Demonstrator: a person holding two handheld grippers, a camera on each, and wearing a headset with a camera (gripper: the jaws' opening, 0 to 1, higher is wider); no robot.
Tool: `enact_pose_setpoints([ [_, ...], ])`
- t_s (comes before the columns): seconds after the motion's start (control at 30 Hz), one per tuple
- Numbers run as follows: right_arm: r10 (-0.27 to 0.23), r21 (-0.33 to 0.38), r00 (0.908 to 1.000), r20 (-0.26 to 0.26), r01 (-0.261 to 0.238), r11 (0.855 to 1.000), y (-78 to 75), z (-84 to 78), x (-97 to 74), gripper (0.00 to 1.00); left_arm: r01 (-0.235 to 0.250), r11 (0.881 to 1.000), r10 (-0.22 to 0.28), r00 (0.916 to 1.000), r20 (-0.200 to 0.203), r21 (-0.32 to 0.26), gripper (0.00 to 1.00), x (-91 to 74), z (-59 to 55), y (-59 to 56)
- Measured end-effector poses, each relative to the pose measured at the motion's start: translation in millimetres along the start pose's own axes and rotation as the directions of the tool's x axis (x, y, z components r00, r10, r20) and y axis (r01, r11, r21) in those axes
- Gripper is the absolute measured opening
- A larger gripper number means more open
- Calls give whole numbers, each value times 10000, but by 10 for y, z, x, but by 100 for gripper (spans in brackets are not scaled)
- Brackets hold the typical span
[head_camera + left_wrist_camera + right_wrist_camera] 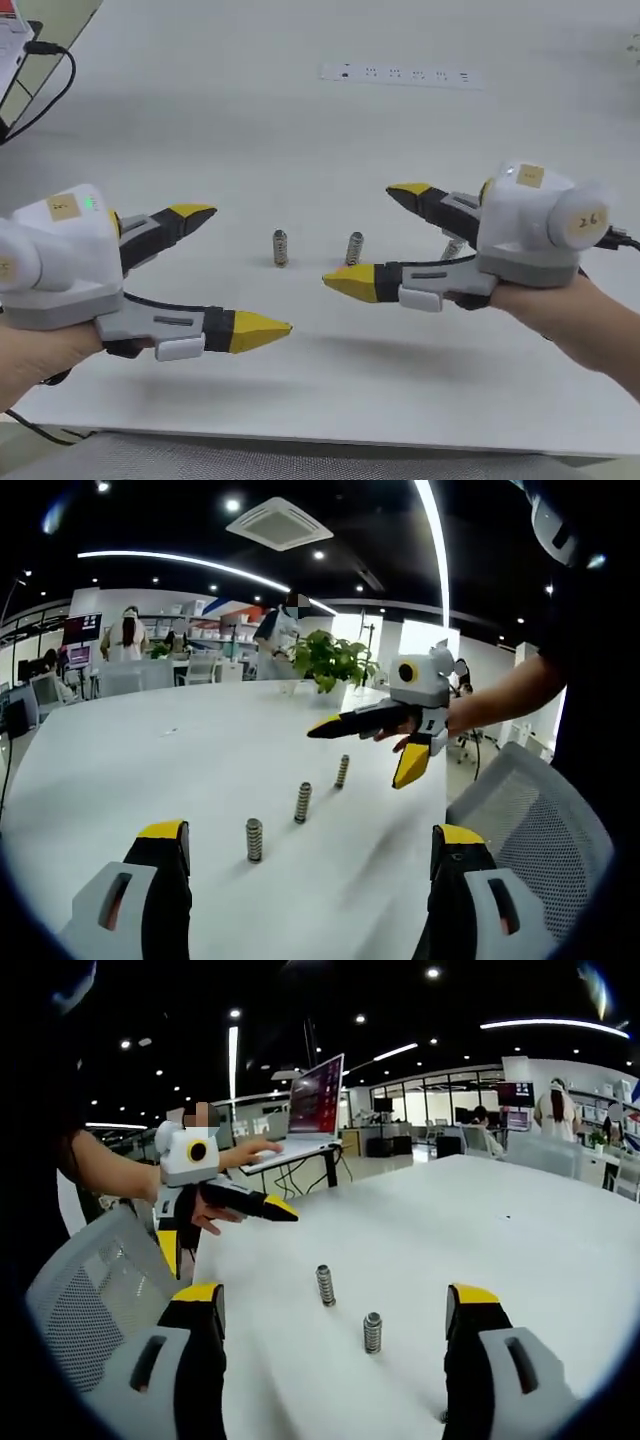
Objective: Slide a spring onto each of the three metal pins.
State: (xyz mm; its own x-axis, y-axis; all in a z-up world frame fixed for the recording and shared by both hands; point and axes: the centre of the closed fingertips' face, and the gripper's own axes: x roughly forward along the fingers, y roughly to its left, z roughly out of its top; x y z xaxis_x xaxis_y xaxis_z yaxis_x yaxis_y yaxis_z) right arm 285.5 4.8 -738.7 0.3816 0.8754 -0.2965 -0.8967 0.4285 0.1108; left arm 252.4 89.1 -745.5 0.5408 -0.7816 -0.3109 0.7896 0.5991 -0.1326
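Observation:
Three small upright metal pins stand in a row on the white table, each with a coil spring around it: one spring [280, 248], a second spring [354, 248], and a third spring [455, 247] partly hidden behind my right gripper. My left gripper [232, 268] hovers open to the left of the row with nothing between its fingers. My right gripper [375, 236] hovers open over the right end of the row, also holding nothing. In the left gripper view the row of springs [302, 802] lies ahead, with the right gripper [365, 752] beyond it. The right gripper view has two springs [325, 1285] ahead and the left gripper [228, 1238] beyond them.
A white power strip [400, 74] lies at the back of the table. A laptop [10, 40] and a black cable [55, 90] sit at the far left corner. The table's front edge [320, 440] runs just below my hands. A mesh chair [530, 810] stands beside the table.

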Motion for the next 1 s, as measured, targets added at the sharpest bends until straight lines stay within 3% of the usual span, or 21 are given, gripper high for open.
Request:
enact_pose_setpoints([
  [0.07,-195,186,9997,141,192,9996,-38,2,-113,99,-2,10000,2,10000,-14,-8,98,18,14,-22],
  [0.3,-789,580,9969,19,786,9952,-182,-100,-534,99,-107,9999,107,9999,-15,27,98,36,80,-82],
  [0.53,-1220,766,9918,-390,1247,9892,-303,-307,-877,99,-309,9995,309,9995,-51,34,98,-13,94,-59],
  [0.67,-1252,938,9902,-625,1307,9870,-304,-413,-954,99,-552,9984,551,9984,-117,-73,98,-82,58,-11],
  [0.8,-1263,1129,9816,-1429,1430,9833,-297,-632,-998,99,-735,9970,731,9972,-186,-238,98,-126,17,16],
  [1.0,-1517,1802,9798,-1306,1739,9681,-311,-656,-1020,99,-900,9949,882,9953,-409,-455,98,-176,-43,20],
])
